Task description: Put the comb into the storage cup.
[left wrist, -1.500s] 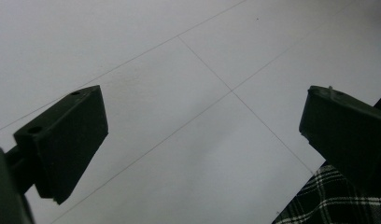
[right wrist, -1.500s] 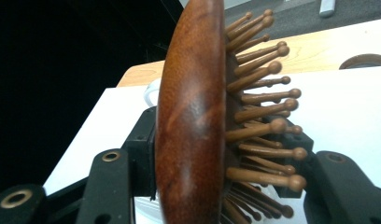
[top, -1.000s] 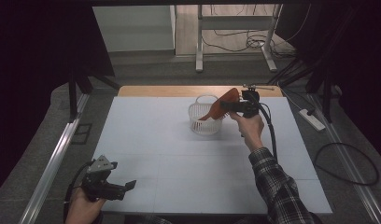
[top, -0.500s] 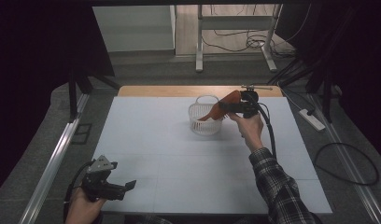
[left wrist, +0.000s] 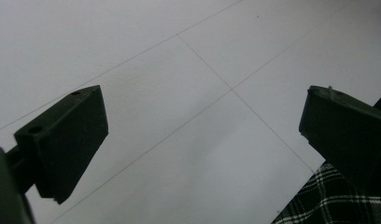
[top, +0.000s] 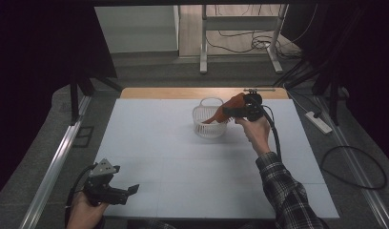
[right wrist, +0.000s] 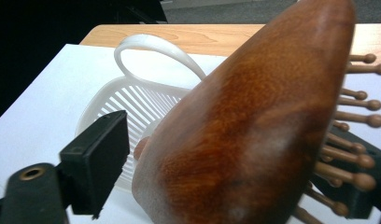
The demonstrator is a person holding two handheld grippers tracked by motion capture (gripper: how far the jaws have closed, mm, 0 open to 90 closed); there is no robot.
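A brown wooden hairbrush (top: pixel 235 101) with peg bristles leans into a white slatted basket (top: pixel 208 128) at the far middle of the white table. Its handle end points down into the basket. My right gripper (top: pixel 230 112) sits around the brush head, just right of the basket. In the right gripper view the brush (right wrist: pixel 254 116) lies between the jaws of my right gripper (right wrist: pixel 235 163). These jaws have just been opening. The left pad stands slightly off the wood and the pegs rest toward the right jaw. My left gripper (top: pixel 130 192) hovers open at the front left, and between its jaws (left wrist: pixel 202 135) there is nothing but table.
The basket (right wrist: pixel 128 98) has a white loop handle over its far side. A wooden strip (top: pixel 183 92) borders the table's far edge. A metal rail (top: pixel 54 167) runs along the left side, and cables with a power strip (top: pixel 318 122) lie on the floor to the right.
The right jaws have spread apart around the brush. The brush has tipped lower into the basket. Both hands have stayed in place.
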